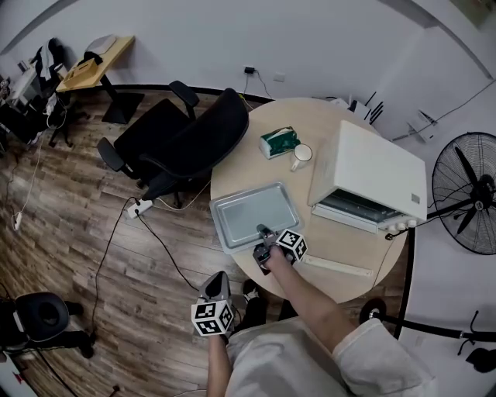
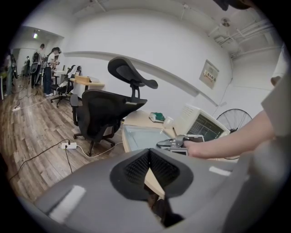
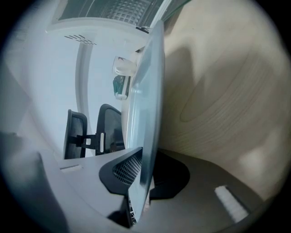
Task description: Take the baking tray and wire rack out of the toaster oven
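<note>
The grey baking tray [image 1: 249, 209] lies flat on the round wooden table [image 1: 256, 124], left of the white toaster oven [image 1: 370, 167]. My right gripper [image 1: 265, 233] is shut on the tray's near rim. In the right gripper view the tray's edge [image 3: 148, 91] runs up between the pads of the right gripper [image 3: 143, 175]. The oven door [image 1: 353, 219] hangs open, and a wire grid [image 3: 122, 9] shows in the oven mouth. My left gripper [image 1: 216, 279] hovers off the table over the floor. Its pads meet with nothing between them [image 2: 149, 157].
A green packet [image 1: 277, 141] and a white mug [image 1: 301, 155] stand behind the tray. A black office chair [image 1: 186, 143] is close to the table's left side. A pale flat strip [image 1: 337, 266] lies by the front edge. A fan [image 1: 469, 201] stands to the right and a power strip [image 1: 141, 206] lies on the floor.
</note>
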